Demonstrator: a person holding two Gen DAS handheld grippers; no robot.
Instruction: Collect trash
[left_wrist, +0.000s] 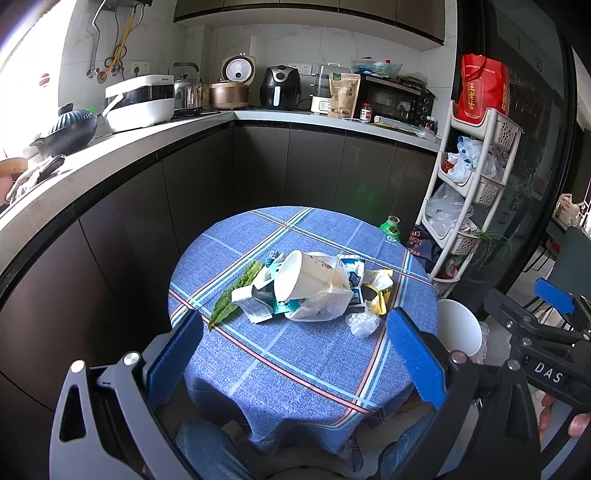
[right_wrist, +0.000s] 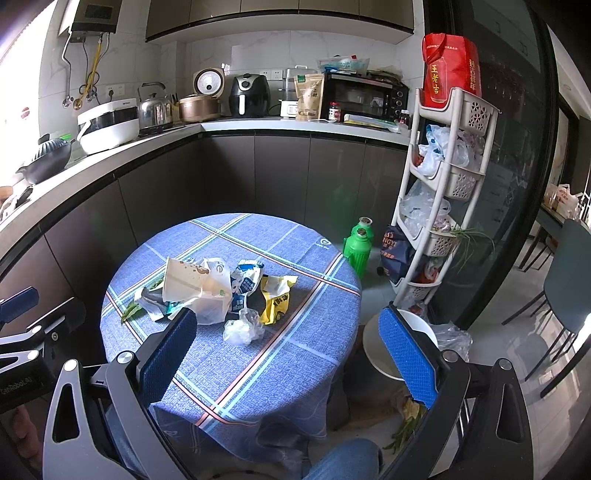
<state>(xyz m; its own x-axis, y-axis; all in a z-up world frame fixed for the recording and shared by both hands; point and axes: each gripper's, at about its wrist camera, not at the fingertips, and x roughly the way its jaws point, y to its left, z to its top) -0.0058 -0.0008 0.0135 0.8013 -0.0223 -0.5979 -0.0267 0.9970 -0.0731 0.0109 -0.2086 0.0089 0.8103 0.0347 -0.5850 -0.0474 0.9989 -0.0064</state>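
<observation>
On the round table's woven blue plaid cloth, one flat green leaf lies at nine o'clock of the trash heap. At centre, one smooth white paper cup lies tipped in a glossy plastic bag. One crinkled yellow wrapper sits at three o'clock, one crumpled clear film ball at five. The left gripper and the right gripper gape wide, both empty.

Left gripper: grey metal arms, blue ribbed pads, round silver screws.
Right gripper: same grey frame and blue pads; black body lettered "DAS".
Skin: bare fingertips at the handle.
Legs: blue jeans.
</observation>
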